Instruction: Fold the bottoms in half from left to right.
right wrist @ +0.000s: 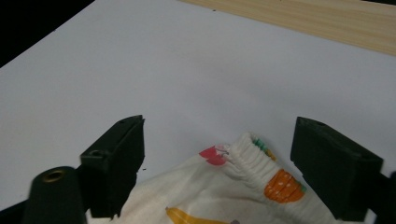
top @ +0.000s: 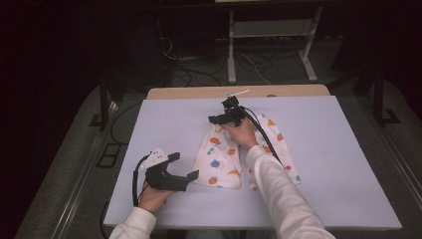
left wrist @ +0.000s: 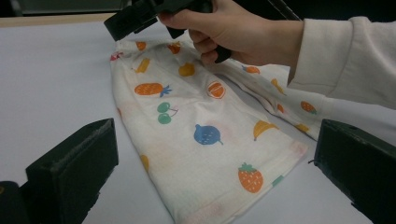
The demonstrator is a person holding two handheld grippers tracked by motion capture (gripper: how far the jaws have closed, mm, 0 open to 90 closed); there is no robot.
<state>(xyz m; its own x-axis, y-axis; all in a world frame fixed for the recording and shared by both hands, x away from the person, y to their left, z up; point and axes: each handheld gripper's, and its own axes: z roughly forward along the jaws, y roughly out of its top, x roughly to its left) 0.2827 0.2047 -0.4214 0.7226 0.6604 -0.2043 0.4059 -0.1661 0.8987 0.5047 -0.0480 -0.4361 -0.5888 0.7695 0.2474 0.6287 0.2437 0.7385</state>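
Two grippers logged: I enter them first, then work outward.

Right gripper [top: 226, 115]: held at about 12 o'clock on the board, over the far end of the cloth; jaws spread, nothing pinched. From its own view the elastic band sits between the two pads, touching neither, so I judge it is lined up to nip that gathered edge.

Right hand [top: 243, 132]: wrapped round the handle, tipped forward so the jaws point down at the band.

Left gripper [top: 171, 172]: parked near 8 o'clock, jaws wide apart and empty, aimed toward the cloth's near hem; I read this as waiting its turn, clear of the working hand.

Left hand [top: 154, 195]: low at the near edge, steadying the idle tool.

Fruit-print shorts [top: 224, 157]: child's white garment with fruit print, lying flat at the board's centre, waistband [right wrist: 247, 156] toward 12 o'clock, leg hems toward 6 o'clock; the right leg runs under the forearm toward 4 o'clock. Spread flat, I take it, so an edge can be lifted cleanly.

White board [top: 338, 149]: work surface, bare around the garment.

Wooden table edge [top: 199, 92]: a strip beyond the board at 12 o'clock.

Cables on floor [top: 194, 74]: well apart, behind the table.
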